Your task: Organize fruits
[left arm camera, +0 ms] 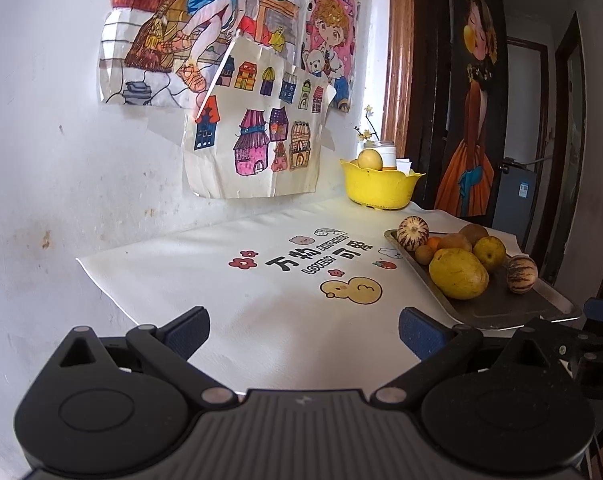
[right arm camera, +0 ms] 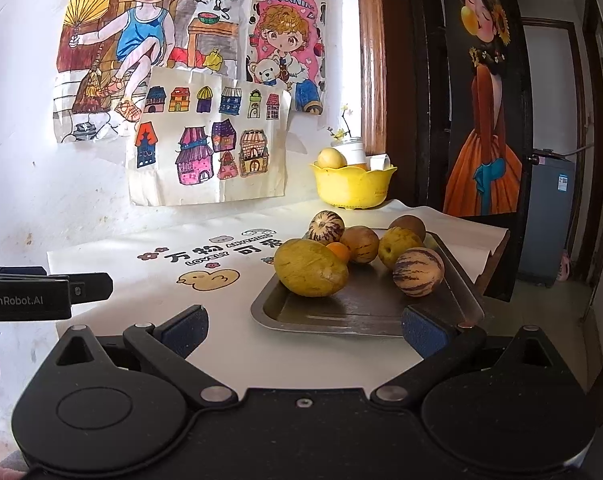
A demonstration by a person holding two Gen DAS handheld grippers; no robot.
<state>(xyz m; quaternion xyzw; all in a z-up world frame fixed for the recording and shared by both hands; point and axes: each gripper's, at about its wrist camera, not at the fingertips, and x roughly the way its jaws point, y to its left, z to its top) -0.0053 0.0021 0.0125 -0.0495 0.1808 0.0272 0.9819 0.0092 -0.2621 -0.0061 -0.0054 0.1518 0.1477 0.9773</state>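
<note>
A white printed tablecloth (right arm camera: 149, 280) carries a metal tray (right arm camera: 333, 312) of fruit, with a yellow bowl (right arm camera: 351, 186) behind it holding 1 pale fruit (right arm camera: 330, 159). On the tray lie a large yellow melon (right arm camera: 310, 267) and 2 striped melons (right arm camera: 418, 272). The left gripper (left arm camera: 303, 330) and right gripper (right arm camera: 301, 330) both gape wide, holding nothing, hovering short of the tray.

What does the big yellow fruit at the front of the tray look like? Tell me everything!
The big yellow fruit is oval like a mango, lying on its side at the near left end of the metal tray. Its skin looks smooth, dull yellow with brownish speckles. It is the largest fruit there. A small orange fruit sits right behind it, seemingly touching. No gripper touches it.
</note>
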